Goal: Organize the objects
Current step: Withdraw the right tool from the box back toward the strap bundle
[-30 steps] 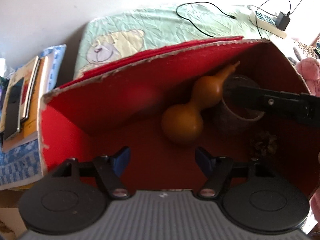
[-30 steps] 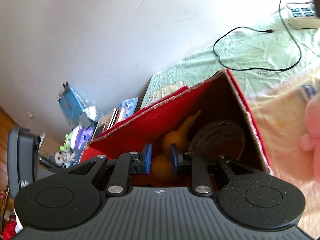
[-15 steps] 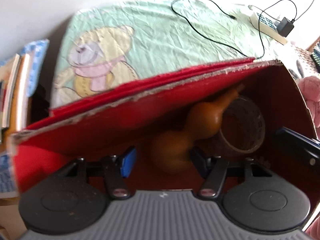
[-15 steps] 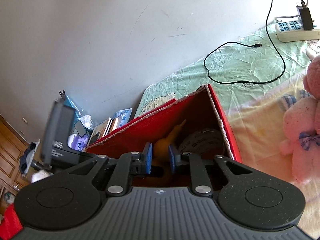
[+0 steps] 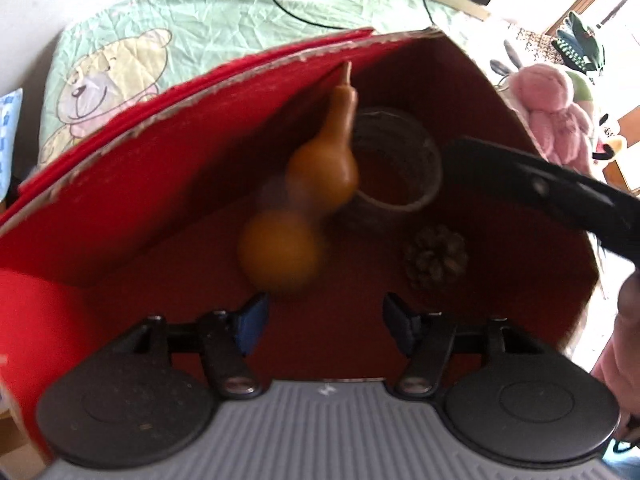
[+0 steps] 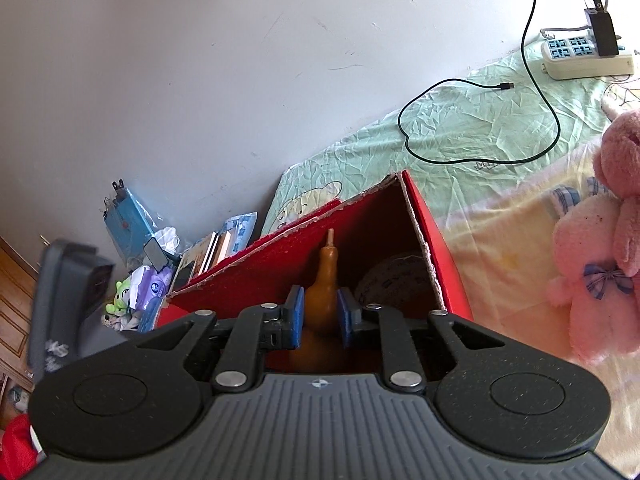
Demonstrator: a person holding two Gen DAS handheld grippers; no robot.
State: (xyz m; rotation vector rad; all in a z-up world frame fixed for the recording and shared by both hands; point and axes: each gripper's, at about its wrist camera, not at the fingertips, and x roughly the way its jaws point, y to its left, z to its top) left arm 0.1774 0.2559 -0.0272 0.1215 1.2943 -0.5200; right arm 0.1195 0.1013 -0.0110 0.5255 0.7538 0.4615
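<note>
both wrist views over red box [image 5: 120,208]

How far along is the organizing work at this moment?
Looks done: the gourd, tape roll and pine cone are inside the red box. In hand: apparently nothing. The left gripper is open, and the right gripper only frames the gourd, seemingly without touching it. Left: perhaps the pink plush toy, which lies outside the box.

An orange-brown gourd [image 5: 320,168] lay in the red cardboard box [image 5: 120,184], its thin stem pointing toward twelve o'clock along the wall. At its three o'clock stood a clear, upright cup [image 5: 396,168]; a brown pine cone [image 5: 436,258] rested at five o'clock on the floor
</note>
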